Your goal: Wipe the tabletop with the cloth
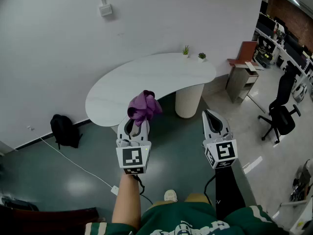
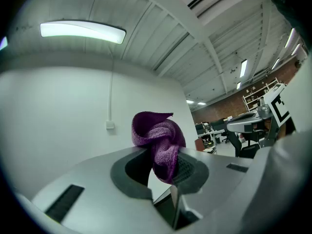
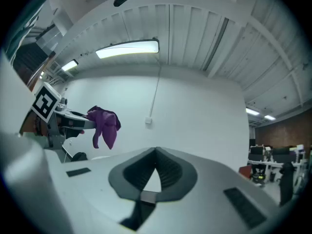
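A bunched purple cloth [image 1: 144, 106] sticks out from the tip of my left gripper [image 1: 137, 122], whose jaws are shut on it; the left gripper view shows the cloth [image 2: 160, 144] pinched at the jaw tips. The left gripper is held in the air in front of the near edge of the white curved tabletop [image 1: 146, 80]. My right gripper [image 1: 212, 117] is shut with nothing in it, held beside the table's ribbed pedestal [image 1: 189, 100]. From the right gripper view the cloth [image 3: 104, 124] and the left gripper [image 3: 73, 121] show at the left, both pointed up toward wall and ceiling.
Two small potted plants [image 1: 186, 50] [image 1: 201, 57] stand at the table's far edge by the wall. A black backpack [image 1: 64, 130] lies on the floor at the left with a white cable [image 1: 78, 165]. A side cabinet [image 1: 243, 72] and office chairs [image 1: 280, 115] stand at the right.
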